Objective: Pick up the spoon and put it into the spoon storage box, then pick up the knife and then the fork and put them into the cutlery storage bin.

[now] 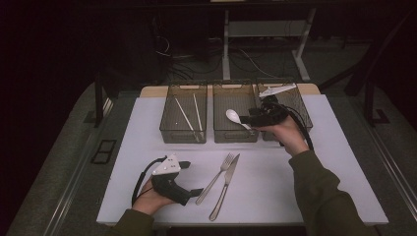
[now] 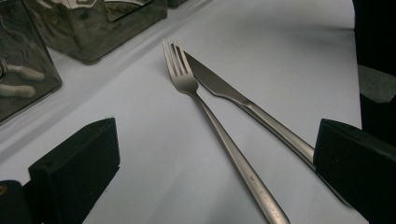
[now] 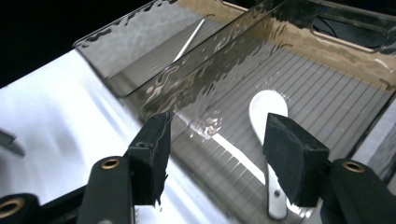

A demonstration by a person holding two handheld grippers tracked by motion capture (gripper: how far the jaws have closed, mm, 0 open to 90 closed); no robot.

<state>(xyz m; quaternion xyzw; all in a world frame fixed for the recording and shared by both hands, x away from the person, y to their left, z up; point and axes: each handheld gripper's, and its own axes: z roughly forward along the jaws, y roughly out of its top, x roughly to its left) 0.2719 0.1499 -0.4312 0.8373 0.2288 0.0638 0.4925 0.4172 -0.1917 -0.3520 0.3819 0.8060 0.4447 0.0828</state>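
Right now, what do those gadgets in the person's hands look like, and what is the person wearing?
Both are black handheld devices. The left gripper carries a light grey three-cornered plate on top and trails a black cable. The right gripper trails black cables too. Each ends in two blocky black jaws, with brass-coloured rivets in the right gripper view. The sleeves are olive green.

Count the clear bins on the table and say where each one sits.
3, in a row along the table's far edge: the left bin holding chopsticks, the middle bin holding a white spoon, and the right bin, partly hidden behind the right hand-held gripper.

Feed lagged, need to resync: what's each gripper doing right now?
Left gripper: open, holding nothing, jaws either side of the steel fork.
Right gripper: open, empty, above the white ceramic spoon in the middle bin.
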